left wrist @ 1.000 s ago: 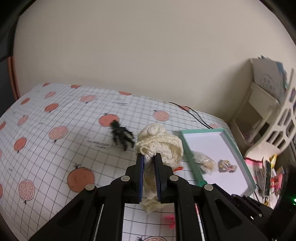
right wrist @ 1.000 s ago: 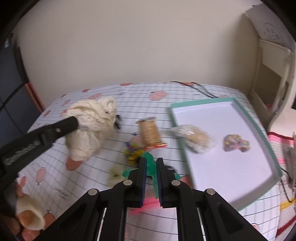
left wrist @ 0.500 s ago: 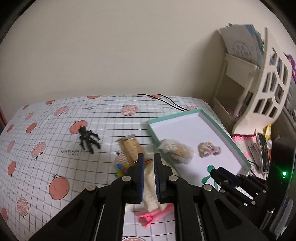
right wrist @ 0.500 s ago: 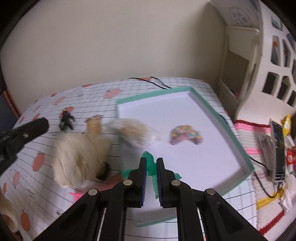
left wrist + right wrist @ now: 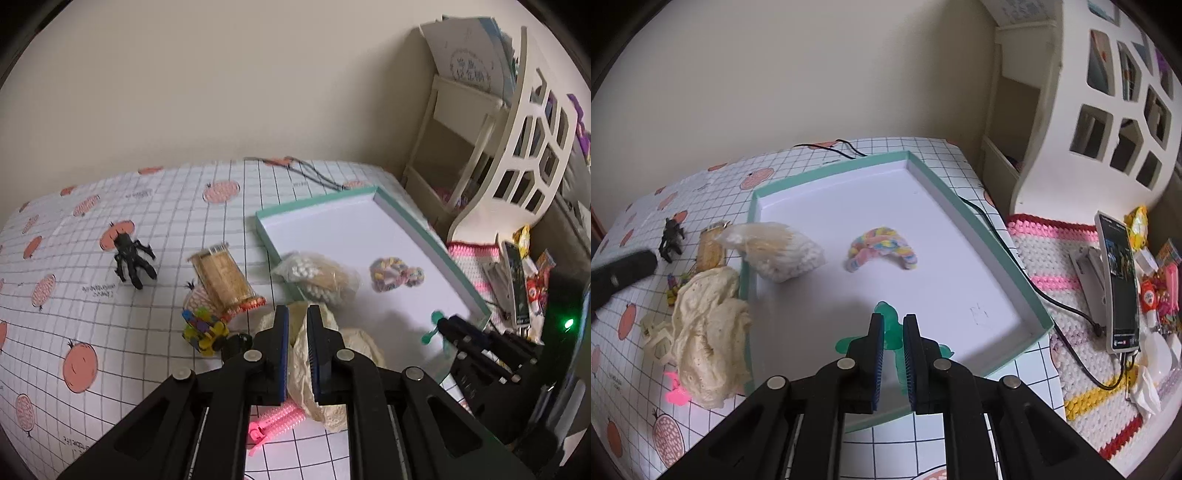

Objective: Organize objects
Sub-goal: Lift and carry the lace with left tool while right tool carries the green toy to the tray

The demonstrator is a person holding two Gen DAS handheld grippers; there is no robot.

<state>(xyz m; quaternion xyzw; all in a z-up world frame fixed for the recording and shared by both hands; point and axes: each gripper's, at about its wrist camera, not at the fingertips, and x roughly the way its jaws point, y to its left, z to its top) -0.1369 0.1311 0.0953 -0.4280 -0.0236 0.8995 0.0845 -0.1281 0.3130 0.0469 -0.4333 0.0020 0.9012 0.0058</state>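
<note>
My left gripper (image 5: 295, 321) is shut on a cream knitted cloth (image 5: 354, 343), low over the table. In the right wrist view the cloth (image 5: 709, 332) sags against the left rim of the teal tray (image 5: 960, 199). My right gripper (image 5: 894, 321) is shut on a green toy figure (image 5: 888, 314), held over the tray's near part. It also shows in the left wrist view, where the right gripper (image 5: 443, 328) is at the tray's near corner. A clear bag of beads (image 5: 779, 247) lies over the tray's left rim. A pastel scrunchie (image 5: 882, 247) lies inside the tray.
Left of the tray lie a black spider toy (image 5: 131, 258), a golden packet (image 5: 221, 277), a multicoloured toy (image 5: 203, 328), a pink hair clip (image 5: 275, 424) and a cream claw clip (image 5: 655, 336). Right of it are a cable, a phone (image 5: 1115, 280) on a crochet mat and a white shelf (image 5: 1108, 110).
Both grippers have swung right towards the tray. The cloth came down from mid-air to the tray's left rim. The green toy went from over the loose items to over the tray.
</note>
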